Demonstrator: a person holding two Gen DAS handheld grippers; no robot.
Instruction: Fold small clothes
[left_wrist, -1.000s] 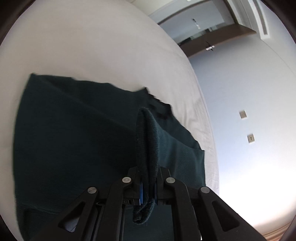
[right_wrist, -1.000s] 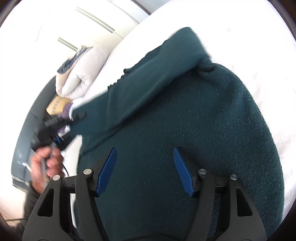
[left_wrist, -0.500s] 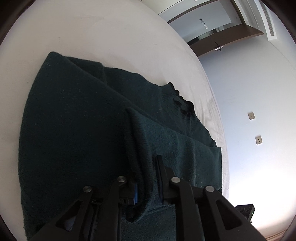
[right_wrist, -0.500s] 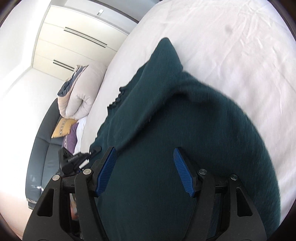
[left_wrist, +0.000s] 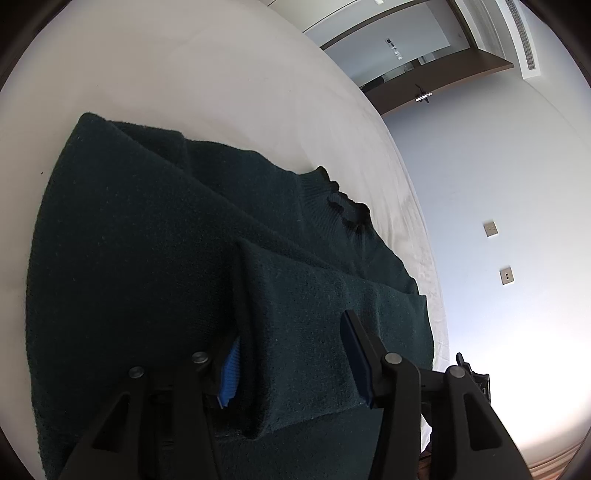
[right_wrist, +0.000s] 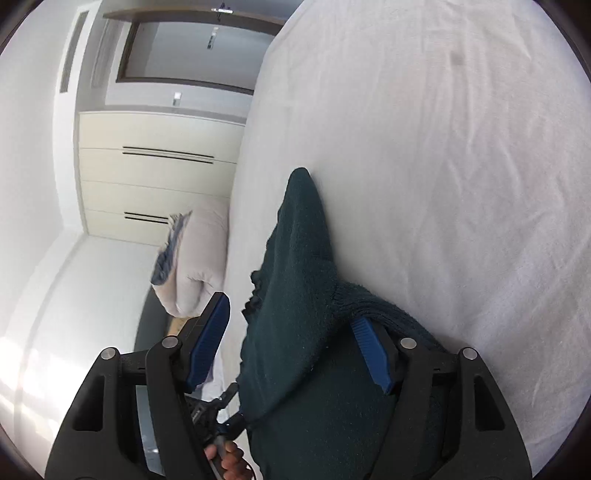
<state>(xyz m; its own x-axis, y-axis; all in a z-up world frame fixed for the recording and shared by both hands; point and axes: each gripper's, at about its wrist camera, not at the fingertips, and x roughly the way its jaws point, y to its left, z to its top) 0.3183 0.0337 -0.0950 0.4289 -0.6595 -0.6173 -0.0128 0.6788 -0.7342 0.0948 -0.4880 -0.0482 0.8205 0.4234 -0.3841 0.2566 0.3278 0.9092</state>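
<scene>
A dark green sweater (left_wrist: 155, 258) lies on the white bed (left_wrist: 221, 74), its ribbed collar (left_wrist: 347, 206) toward the far right. One sleeve (left_wrist: 306, 314) is folded across the body, and its cuff end rests between the jaws of my left gripper (left_wrist: 291, 365). Those jaws are opening and the pads no longer press on the cloth. In the right wrist view my right gripper (right_wrist: 290, 347) stands open over the sweater (right_wrist: 295, 295) at its edge, with a fold of knit draped over the right finger (right_wrist: 371, 354). A hand (right_wrist: 229, 458) holding the other gripper shows at the bottom.
White sheet (right_wrist: 443, 147) stretches wide to the right of the sweater. A rolled pale duvet or pillow (right_wrist: 199, 258) lies past the bed's left side, in front of a cream wardrobe (right_wrist: 155, 166). A doorway (left_wrist: 406, 55) and wall sockets (left_wrist: 490, 229) lie beyond the bed's far edge.
The left jaws have parted from the sleeve cuff they pinched, and the sleeve now lies flat across the sweater. The right gripper has rolled and slid to the sweater's edge.
</scene>
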